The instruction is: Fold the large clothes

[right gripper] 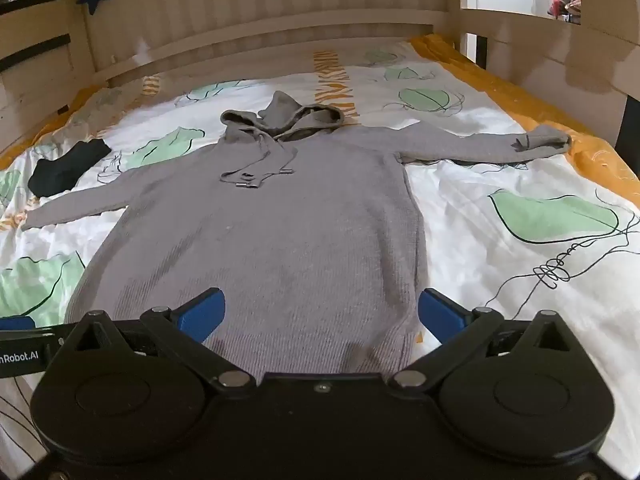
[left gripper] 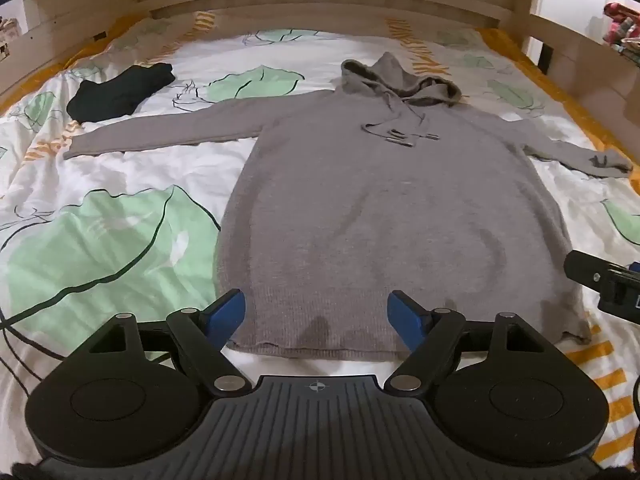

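A: Two sleeves are lying spread in the left wrist view; the grey hoodie is resting flat on the leaf-print bed sheet, the left claw gaping empty over its hem.

B: In the right wrist view, the right claw is hanging wide open too, wooden bed frame standing behind, black garment lying far left.

— What is lying on the bed?
— A grey hoodie is lying flat, sleeves spreading out, hood pointing toward the headboard.
— And the right gripper?
— Its jaws are standing wide over the hem, gripping nothing. A black garment is sitting far left.
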